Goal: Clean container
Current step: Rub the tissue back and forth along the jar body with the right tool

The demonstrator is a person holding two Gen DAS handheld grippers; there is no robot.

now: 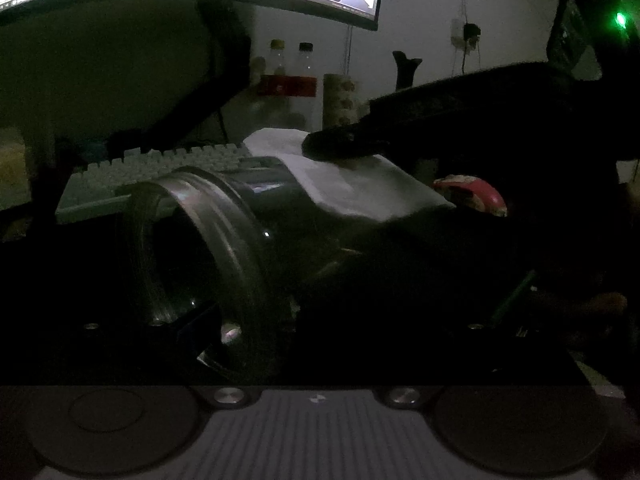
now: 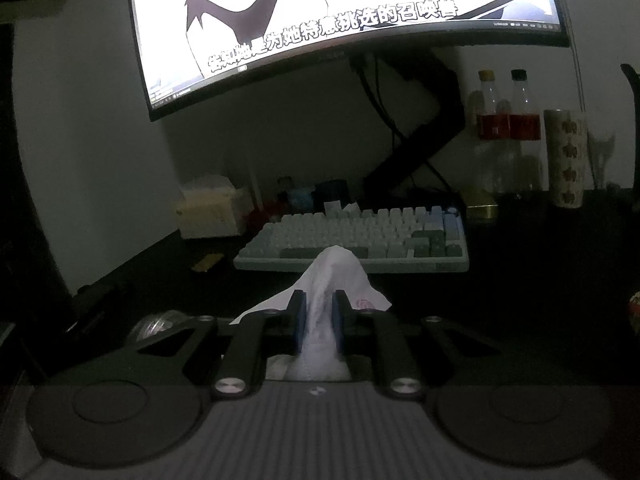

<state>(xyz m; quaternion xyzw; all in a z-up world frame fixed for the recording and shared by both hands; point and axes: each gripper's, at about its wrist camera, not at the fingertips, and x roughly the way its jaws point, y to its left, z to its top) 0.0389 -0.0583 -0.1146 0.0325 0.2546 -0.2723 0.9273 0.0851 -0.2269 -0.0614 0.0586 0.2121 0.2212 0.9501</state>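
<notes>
Two grippers share the job; the right gripper (image 2: pixel 319 322) pinches a white tissue (image 2: pixel 325 312) against the dark container (image 1: pixel 224 248) lying sideways before the left gripper, whose grip is too dark to tell; press lightly, wipe along the wall.

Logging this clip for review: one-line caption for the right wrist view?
Right tool pinches a white tissue before a keyboard and lit monitor.
</notes>
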